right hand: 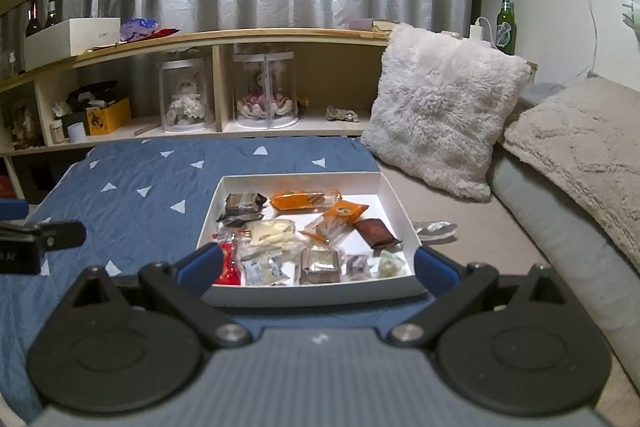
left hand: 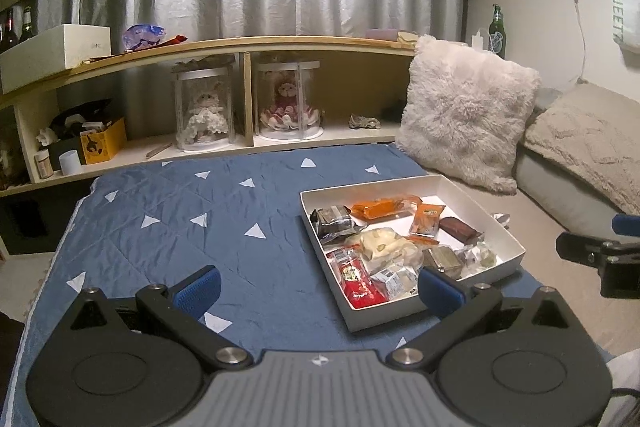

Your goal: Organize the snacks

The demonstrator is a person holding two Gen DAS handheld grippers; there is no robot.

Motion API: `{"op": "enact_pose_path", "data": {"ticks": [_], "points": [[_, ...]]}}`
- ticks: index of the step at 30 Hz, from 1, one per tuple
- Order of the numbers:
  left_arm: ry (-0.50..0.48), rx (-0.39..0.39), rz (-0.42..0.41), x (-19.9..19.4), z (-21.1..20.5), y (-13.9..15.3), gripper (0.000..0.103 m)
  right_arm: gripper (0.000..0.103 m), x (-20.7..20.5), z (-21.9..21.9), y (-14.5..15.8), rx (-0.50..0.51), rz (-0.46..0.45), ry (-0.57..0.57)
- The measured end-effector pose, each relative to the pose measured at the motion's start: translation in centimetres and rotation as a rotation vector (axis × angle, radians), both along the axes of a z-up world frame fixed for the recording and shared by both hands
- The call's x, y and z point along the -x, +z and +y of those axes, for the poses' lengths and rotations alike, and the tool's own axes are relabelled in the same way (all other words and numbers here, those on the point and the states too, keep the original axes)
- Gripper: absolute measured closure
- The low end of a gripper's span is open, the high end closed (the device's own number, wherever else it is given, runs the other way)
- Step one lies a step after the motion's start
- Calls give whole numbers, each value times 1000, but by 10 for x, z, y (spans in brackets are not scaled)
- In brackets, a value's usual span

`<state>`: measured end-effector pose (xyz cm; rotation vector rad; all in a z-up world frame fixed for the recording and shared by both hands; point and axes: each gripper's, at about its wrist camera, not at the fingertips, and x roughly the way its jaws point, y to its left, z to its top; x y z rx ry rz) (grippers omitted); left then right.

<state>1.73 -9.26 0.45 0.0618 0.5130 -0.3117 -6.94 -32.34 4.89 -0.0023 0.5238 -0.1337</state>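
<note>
Blue bedspread (right hand: pixel 132 183) carries the white tray (right hand: pixel 304 297) of snacks. Right tongs (right hand: pixel 318 265) open, empty, dead ahead of it; left tongs (left hand: pixel 318 287) open, tray off to their right.

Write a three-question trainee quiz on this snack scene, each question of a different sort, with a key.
1. True or false: the left gripper holds a snack.
2. Multiple choice: the white tray rests on A) the wooden shelf, B) the blue quilt, C) the fluffy pillow.
3. Short answer: which snack colour lies along the tray's far side, and what lies outside the tray by its right wall?

Key
1. False. Its jaws stand apart with nothing between them; the right gripper is open too.
2. B, the blue quilt.
3. The orange packet; a crumpled silver wrapper lies on the bed beside the tray.
</note>
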Motion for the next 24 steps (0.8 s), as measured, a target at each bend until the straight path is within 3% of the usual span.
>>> {"op": "enact_pose_path", "data": {"ticks": [24], "points": [[3,3,3,-2,1,-2,0,1,3,3,-8,16,3,5]]}}
